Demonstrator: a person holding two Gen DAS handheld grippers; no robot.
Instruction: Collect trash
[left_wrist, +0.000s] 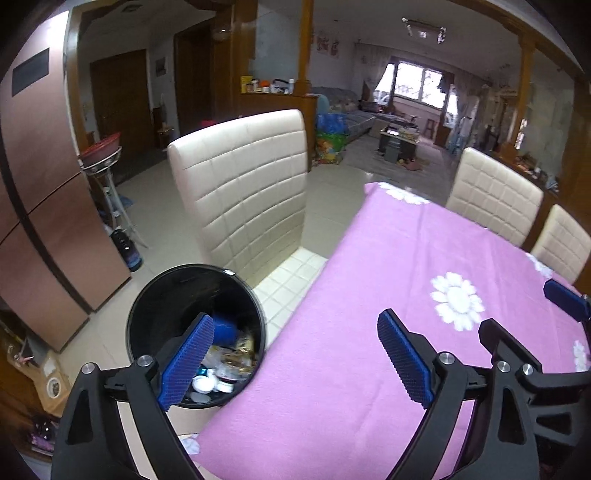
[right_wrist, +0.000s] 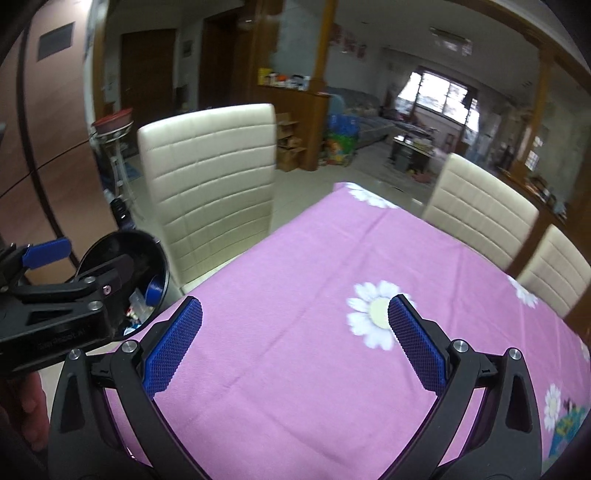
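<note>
Your left gripper (left_wrist: 295, 354) has its blue ribbed fingers (left_wrist: 404, 360) spread wide with nothing between them, straddling the left edge of the worktop covered in pink cloth with white daisies (left_wrist: 388, 280): one finger hangs over the round black trash bin (left_wrist: 147, 314), the other over the cloth. Your right gripper (right_wrist: 295, 343) is likewise spread wide and empty, both fingers (right_wrist: 415, 343) above the cloth, just beside a printed daisy (right_wrist: 373, 314).

The cloth ahead of both grippers is bare to its far edge. A cream quilted chair (left_wrist: 240, 199) stands against the left edge just beyond the bin, and two more cream chairs (right_wrist: 480, 206) line the far right side.

The bin sits on the tiled floor (left_wrist: 147, 199) tight against the worktop's left edge (below cloth level). Inside it lie a blue cup (left_wrist: 225, 330), crumpled clear wrappers (left_wrist: 225, 363) and small white lids (left_wrist: 203, 384).
</note>
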